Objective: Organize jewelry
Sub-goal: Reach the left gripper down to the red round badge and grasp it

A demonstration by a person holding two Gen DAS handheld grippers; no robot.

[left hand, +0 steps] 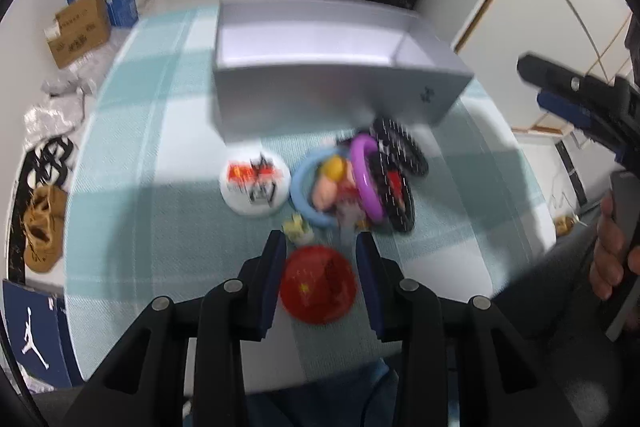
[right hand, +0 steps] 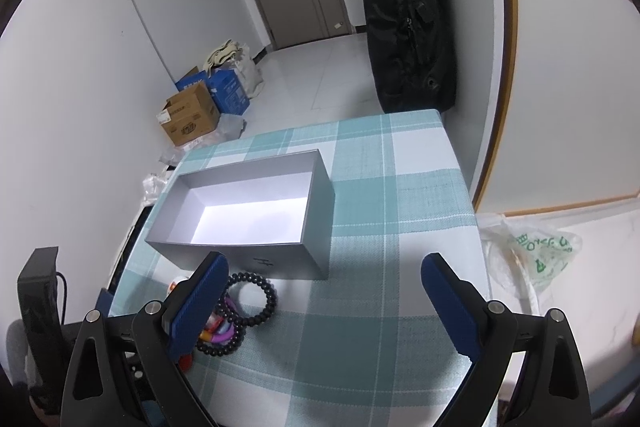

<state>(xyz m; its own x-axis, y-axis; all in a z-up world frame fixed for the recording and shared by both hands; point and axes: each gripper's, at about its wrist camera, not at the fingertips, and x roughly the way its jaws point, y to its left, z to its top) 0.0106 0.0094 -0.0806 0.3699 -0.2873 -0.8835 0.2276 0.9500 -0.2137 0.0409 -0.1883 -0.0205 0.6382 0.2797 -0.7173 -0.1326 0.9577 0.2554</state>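
The left gripper (left hand: 322, 247) is held with its fingers parted around a red round piece (left hand: 318, 283) that lies on the checked table (left hand: 160, 227); no contact between the pads and the piece can be made out, so nothing is judged to be gripped yet. The right gripper (right hand: 324, 279) is held wide open and empty, well above the table. Just ahead of the left fingers a small yellowish trinket (left hand: 297, 227) is seen, and beyond it a white round badge (left hand: 255, 185), a blue ring (left hand: 308, 187), a purple ring (left hand: 366, 183), a small doll figure (left hand: 336, 183) and black bead bracelets (left hand: 400, 179) are heaped close together, several of them overlapping. Farther ahead stands the grey box (right hand: 256, 259); in the right wrist view its inside is seen to be bare, so none of the jewelry has been put away, as far as can be judged. The left wrist view is blurred, so fine detail of the pile cannot be told. Several risks are judged from here: the flat red piece could be pushed along the cloth or pinched at its edge and flipped out if the fingers are closed too high; the yellowish trinket beside the left finger could be knocked aside; and, because the rings and bracelets are tangled, more than one could be dragged up and dropped short of the box wall.
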